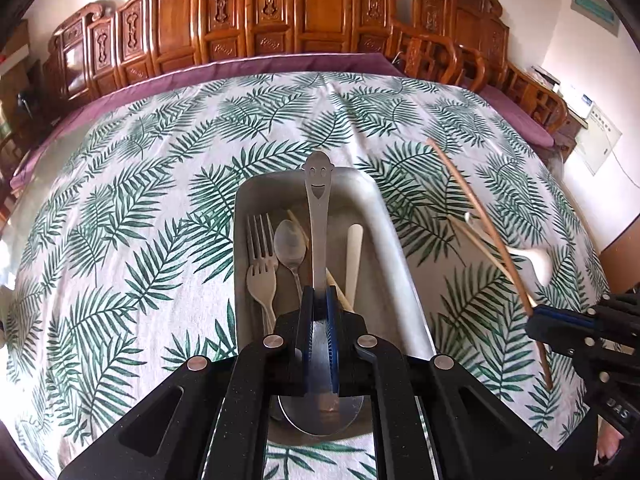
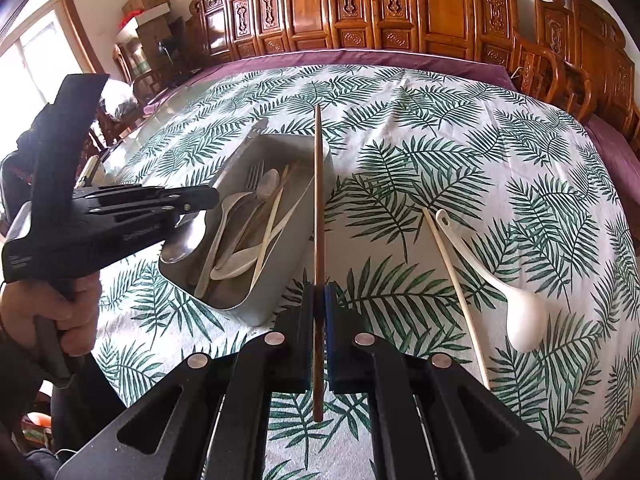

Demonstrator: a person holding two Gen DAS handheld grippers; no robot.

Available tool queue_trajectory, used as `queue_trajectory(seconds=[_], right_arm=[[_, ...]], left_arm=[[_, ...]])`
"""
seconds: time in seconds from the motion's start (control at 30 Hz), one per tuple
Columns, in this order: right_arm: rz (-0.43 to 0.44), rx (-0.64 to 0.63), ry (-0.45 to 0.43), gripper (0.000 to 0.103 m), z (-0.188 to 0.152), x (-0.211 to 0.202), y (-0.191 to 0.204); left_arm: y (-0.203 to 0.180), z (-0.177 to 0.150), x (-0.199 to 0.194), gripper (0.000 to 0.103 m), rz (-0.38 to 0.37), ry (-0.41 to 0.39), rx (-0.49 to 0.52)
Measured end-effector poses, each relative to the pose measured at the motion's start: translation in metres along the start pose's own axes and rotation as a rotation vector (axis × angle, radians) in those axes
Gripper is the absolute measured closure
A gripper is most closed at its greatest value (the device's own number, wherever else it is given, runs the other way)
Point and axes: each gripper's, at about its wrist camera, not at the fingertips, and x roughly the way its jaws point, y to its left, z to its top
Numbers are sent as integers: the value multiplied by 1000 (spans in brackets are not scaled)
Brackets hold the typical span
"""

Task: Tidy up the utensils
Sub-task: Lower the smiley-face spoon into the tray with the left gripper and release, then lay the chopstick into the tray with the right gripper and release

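My left gripper (image 1: 320, 296) is shut on a steel spoon (image 1: 318, 208) with a smiling face cut into its handle. It holds the spoon above a grey metal tray (image 1: 396, 260) that contains a fork (image 1: 260, 240), a small spoon (image 1: 290, 244), pale chopsticks and white utensils. My right gripper (image 2: 319, 292) is shut on a brown chopstick (image 2: 318, 200), just right of the tray (image 2: 280, 292). In the right wrist view the left gripper (image 2: 212, 198) hangs over the tray's left end with the spoon bowl (image 2: 182, 240) below it. In the left wrist view the right gripper (image 1: 538, 318) grips the chopstick (image 1: 472, 204).
A white ceramic spoon (image 2: 516, 312) and a cream chopstick (image 2: 452, 280) lie on the leaf-print tablecloth (image 2: 400, 120) right of the tray. Carved wooden chairs (image 2: 440, 8) line the far side of the table. A person's hand (image 2: 68, 312) grips the left tool's handle.
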Motion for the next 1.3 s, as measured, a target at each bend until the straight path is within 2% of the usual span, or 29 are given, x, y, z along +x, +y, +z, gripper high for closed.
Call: queue_trajectory(seconds=[0.47, 0.83, 1.07, 1.13, 1.3], right_arm=[[4, -15, 25, 97, 6, 15, 8], [19, -28, 26, 97, 12, 21, 19], [55, -33, 38, 97, 22, 37, 38], [69, -21, 44, 97, 26, 44, 42], [100, 7, 49, 97, 36, 56, 51]], left_arm=[[7, 4, 18, 97, 4, 19, -6], [14, 4, -3, 97, 15, -30, -6], [30, -2, -30, 88, 38, -76, -20], [36, -4, -38, 77, 48, -94, -25], [51, -5, -53, 63, 66, -127, -41]])
